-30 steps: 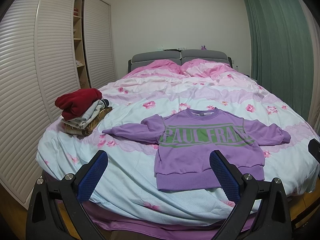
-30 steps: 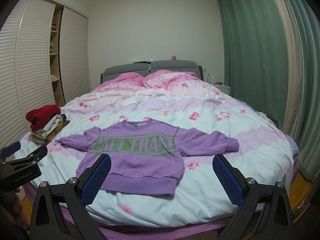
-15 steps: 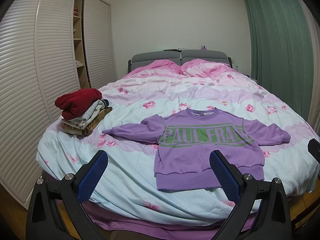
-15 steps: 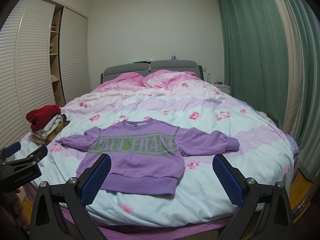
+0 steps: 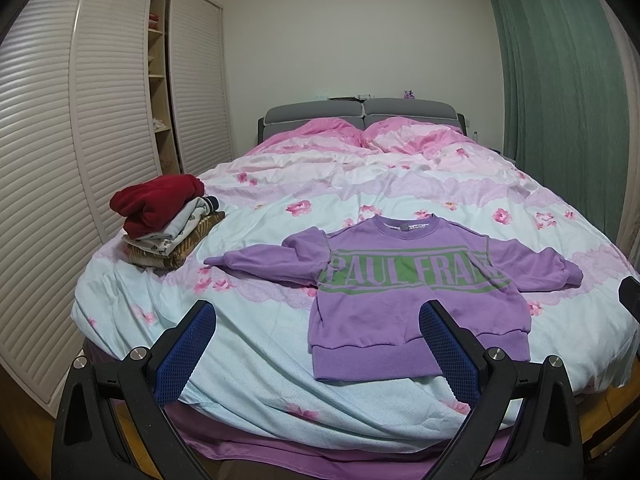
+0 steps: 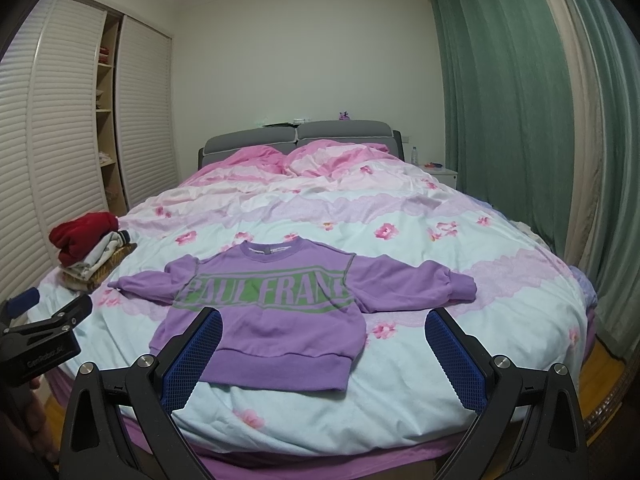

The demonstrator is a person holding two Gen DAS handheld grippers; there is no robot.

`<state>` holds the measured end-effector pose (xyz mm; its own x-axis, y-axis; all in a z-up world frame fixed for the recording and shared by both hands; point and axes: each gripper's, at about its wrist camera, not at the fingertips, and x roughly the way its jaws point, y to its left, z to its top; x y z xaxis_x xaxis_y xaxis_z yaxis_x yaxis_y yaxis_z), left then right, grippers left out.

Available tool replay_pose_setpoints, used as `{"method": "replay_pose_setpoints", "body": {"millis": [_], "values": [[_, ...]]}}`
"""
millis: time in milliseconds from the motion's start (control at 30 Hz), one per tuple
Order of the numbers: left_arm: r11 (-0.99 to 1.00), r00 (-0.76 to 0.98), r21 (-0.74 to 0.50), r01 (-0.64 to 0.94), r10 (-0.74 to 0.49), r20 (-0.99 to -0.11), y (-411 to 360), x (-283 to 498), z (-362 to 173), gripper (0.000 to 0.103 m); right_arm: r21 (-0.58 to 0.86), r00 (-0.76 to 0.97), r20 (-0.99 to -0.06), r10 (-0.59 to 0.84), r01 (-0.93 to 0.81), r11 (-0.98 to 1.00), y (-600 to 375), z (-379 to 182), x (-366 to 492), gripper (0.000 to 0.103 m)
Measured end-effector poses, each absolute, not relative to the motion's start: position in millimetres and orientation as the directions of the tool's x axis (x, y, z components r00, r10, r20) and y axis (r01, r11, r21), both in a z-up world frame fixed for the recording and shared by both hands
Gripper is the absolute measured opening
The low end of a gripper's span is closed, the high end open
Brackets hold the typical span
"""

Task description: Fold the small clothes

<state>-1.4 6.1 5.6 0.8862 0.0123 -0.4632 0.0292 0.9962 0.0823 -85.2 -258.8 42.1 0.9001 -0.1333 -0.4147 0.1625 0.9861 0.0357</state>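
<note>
A small purple sweatshirt (image 5: 400,280) with green lettering lies flat, face up, on the bed, both sleeves spread out, hem toward me. It also shows in the right wrist view (image 6: 276,304). My left gripper (image 5: 316,320) is open and empty, held off the bed's foot edge, left of the sweatshirt's hem. My right gripper (image 6: 324,328) is open and empty, held before the hem's right part. Neither touches the cloth. The left gripper's body shows at the left edge of the right wrist view (image 6: 40,332).
A stack of folded clothes (image 5: 164,228) with a red garment on top sits at the bed's left edge. The bed (image 5: 280,360) has a floral pink and pale blue duvet. Slatted wardrobe doors (image 5: 60,160) stand left, green curtains (image 6: 500,120) right, a nightstand (image 6: 440,172) by the headboard.
</note>
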Motion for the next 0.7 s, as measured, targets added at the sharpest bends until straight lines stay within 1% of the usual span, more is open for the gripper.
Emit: {"method": "replay_pose_setpoints", "body": {"millis": [267, 700], "values": [[0.995, 0.882, 0.095, 0.043, 0.007, -0.47, -6, 8, 4, 0.103, 0.046, 0.897, -0.416, -0.146, 0.181, 0.982, -267, 41, -78, 0.102], [0.99, 0.871, 0.126, 0.065, 0.005, -0.491, -31, 46, -2, 0.103, 0.094, 0.876, -0.455, -0.162, 0.228, 0.969, -301, 31, -45, 0.102]]}}
